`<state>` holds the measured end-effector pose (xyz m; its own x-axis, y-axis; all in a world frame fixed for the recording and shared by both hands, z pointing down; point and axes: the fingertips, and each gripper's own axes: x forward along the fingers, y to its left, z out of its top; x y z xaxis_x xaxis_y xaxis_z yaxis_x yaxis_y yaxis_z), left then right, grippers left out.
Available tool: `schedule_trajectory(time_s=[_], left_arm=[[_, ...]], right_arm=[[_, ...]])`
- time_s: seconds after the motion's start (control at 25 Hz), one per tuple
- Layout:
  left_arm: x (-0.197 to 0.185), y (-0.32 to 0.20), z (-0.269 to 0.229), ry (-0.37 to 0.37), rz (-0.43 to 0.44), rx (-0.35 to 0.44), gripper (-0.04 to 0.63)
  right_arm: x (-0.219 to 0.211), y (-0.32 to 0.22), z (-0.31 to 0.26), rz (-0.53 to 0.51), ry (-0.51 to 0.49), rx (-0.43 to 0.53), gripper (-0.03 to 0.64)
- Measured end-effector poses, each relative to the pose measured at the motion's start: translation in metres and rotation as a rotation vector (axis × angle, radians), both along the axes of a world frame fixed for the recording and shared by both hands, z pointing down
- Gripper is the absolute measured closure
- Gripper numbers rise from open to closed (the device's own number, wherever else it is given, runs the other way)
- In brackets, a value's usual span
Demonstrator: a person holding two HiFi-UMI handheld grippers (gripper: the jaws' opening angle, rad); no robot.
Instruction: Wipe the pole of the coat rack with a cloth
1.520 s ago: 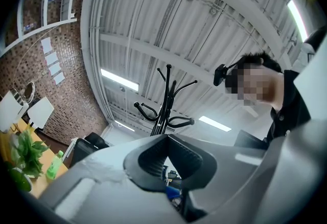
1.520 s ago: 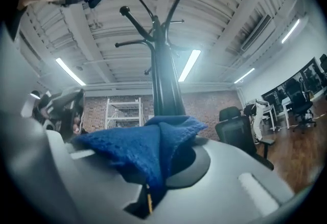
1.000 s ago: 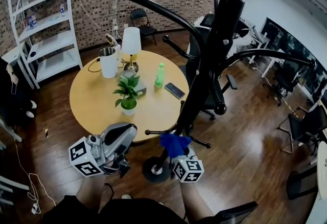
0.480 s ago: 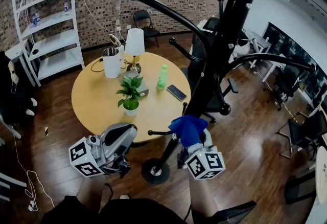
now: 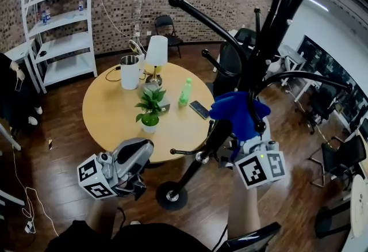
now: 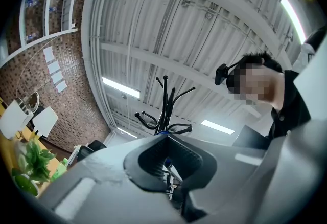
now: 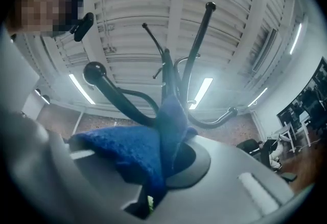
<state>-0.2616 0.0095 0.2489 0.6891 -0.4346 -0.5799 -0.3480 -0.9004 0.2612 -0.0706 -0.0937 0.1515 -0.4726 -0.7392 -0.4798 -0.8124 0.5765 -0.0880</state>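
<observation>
The black coat rack pole (image 5: 253,67) rises from its round base (image 5: 171,195) on the floor and leans up to the right in the head view, with curved hooks at the top. My right gripper (image 5: 244,144) is shut on a blue cloth (image 5: 237,113), which is wrapped against the pole about halfway up. In the right gripper view the blue cloth (image 7: 145,154) fills the jaws, with the pole (image 7: 168,77) behind it. My left gripper (image 5: 129,167) hangs low at the left, away from the pole, jaws shut and empty; its view shows the rack (image 6: 164,110) far off.
A round wooden table (image 5: 112,118) stands behind the rack with a potted plant (image 5: 150,110), green bottle (image 5: 184,92), lamp (image 5: 156,56), white kettle (image 5: 130,71) and phone (image 5: 199,109). White shelves (image 5: 60,38) line the brick wall. Office chairs (image 5: 336,150) stand at right.
My right gripper has slid the blue cloth up the pole, from near the base to about mid-height. The left gripper has stayed put.
</observation>
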Motion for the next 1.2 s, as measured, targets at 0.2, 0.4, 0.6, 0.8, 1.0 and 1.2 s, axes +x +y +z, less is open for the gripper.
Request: schedule_trajectory(time_s=[0.2, 0.4, 0.6, 0.8, 1.0, 1.2], left_arm=[[-0.005, 0.000, 0.001, 0.001, -0.007, 0.003, 0.601], [0.003, 0.000, 0.002, -0.013, 0.016, -0.005, 0.601], [0.010, 0.001, 0.005, -0.031, 0.035, -0.023, 0.601], [0.014, 0.002, 0.007, -0.042, 0.043, -0.032, 0.601], [0.014, 0.005, 0.010, -0.046, 0.039, -0.039, 0.601], [0.013, 0.008, 0.010, -0.043, 0.034, -0.043, 0.601]], right_arm=[[0.002, 0.002, 0.013, 0.035, 0.001, 0.007, 0.595], [0.003, -0.001, 0.056, 0.036, 0.013, -0.075, 0.595], [0.002, -0.003, 0.125, 0.040, 0.053, -0.185, 0.595], [0.001, -0.006, 0.207, 0.035, 0.075, -0.335, 0.595], [-0.001, -0.008, 0.287, 0.024, 0.094, -0.468, 0.595], [-0.004, -0.008, 0.341, 0.038, 0.145, -0.584, 0.595]])
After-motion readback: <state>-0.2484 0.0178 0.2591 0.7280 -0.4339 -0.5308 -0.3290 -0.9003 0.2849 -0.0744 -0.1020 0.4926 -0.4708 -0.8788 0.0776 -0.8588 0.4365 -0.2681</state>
